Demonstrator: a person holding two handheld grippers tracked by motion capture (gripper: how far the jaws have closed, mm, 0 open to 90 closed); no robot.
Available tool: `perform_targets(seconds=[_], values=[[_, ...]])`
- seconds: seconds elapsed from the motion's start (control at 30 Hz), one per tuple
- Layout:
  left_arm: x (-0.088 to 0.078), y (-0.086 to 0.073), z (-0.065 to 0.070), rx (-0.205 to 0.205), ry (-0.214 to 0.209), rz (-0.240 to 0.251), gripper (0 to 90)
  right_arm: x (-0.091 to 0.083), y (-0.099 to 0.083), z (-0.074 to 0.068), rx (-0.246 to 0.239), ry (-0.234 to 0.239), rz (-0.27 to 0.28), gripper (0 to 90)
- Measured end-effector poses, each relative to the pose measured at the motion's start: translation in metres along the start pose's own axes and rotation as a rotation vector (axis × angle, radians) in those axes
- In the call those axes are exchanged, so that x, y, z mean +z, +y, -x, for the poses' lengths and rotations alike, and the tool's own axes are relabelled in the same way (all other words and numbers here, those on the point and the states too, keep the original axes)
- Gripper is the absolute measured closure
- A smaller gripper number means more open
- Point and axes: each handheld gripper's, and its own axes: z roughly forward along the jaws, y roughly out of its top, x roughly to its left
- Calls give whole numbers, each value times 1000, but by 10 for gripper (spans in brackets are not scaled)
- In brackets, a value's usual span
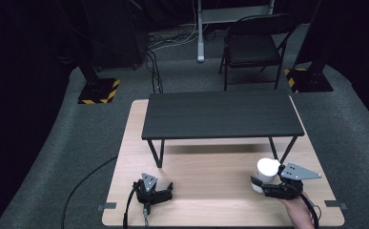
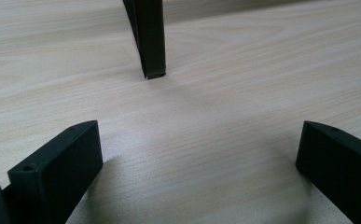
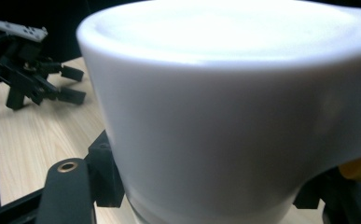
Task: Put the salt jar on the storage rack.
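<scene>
— What does the high view give you?

— A light wooden counter with a low black shelf standing on its far half. The left claw lies on the counter near the front left, no hand on it, jaws spread and pointing right. At the front right a hand holds the right claw, which is clamped on a white cup just in front of the shelf's right leg. Behind the counter, on the grey carpet, stands a black folding chair.

— And the left gripper view?

— The two black jaws stand wide apart, low over the bare wood, nothing between them. Straight ahead, one black leg of the shelf meets the counter.

— The right gripper view?

— The white cup sits very close, upright, its rim near the top edge. The jaws press its sides low down; whether its base touches the counter I cannot tell. Far off at the upper left, the left claw rests on the wood, jaws parted.
</scene>
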Motion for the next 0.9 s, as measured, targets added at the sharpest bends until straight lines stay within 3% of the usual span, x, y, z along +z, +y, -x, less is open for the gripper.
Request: perform_targets(seconds=[0.07, 0.33, 0.57, 0.7, 0.77, 0.9], values=[[0, 0, 0, 0, 0, 0, 3, 5, 15, -2, -34, 7, -2, 296], [0, 0, 0, 2, 0, -1, 3, 13, 51, -3, -88, 34, 24, 297], [0, 0, 0, 0, 0, 0, 3, 20, 95, -7, -160, 48, 47, 296], [0, 0, 0, 0, 0, 0, 3, 22, 108, -6, -166, 58, 57, 297], [0, 0, 0, 1, 0, -1, 3, 26, 119, 2, -133, 88, 72, 297], [0, 0, 0, 1, 0, -1, 3, 29, 129, 4, -120, 93, 81, 297]])
